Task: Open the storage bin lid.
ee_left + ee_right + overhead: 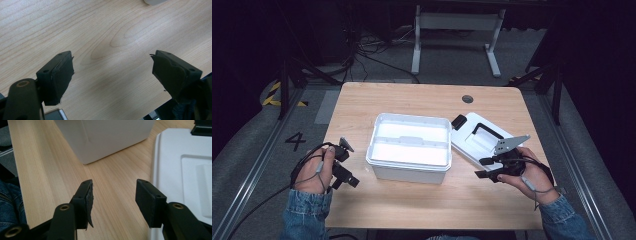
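Right now both grippers sit low near the bench's front edge, neither holding anything. Left gripper [343, 167] is by the front-left, jaws spread wide over bare wood w/ nothing between them. Right gripper [492, 167] is front-right, jaws also apart, just beside the near edge of the lid [479, 142].

Box [409, 145] is mid-bench, open, white plastic, empty as far as I can tell. Lid lies flat to its right, close alongside, black handle [486, 131] on top and a black latch [459, 121] at its far corner.

Handling, my read: lid looks thin, stiff, light, smooth plastic, so prob slippery under the pads. Best hold is either the rim at the near edge, which the right gripper already faces, or the handle, which gives a surer bite. Box likely light too, may slide if nudged; left gripper could steady its wall while the lid goes on.
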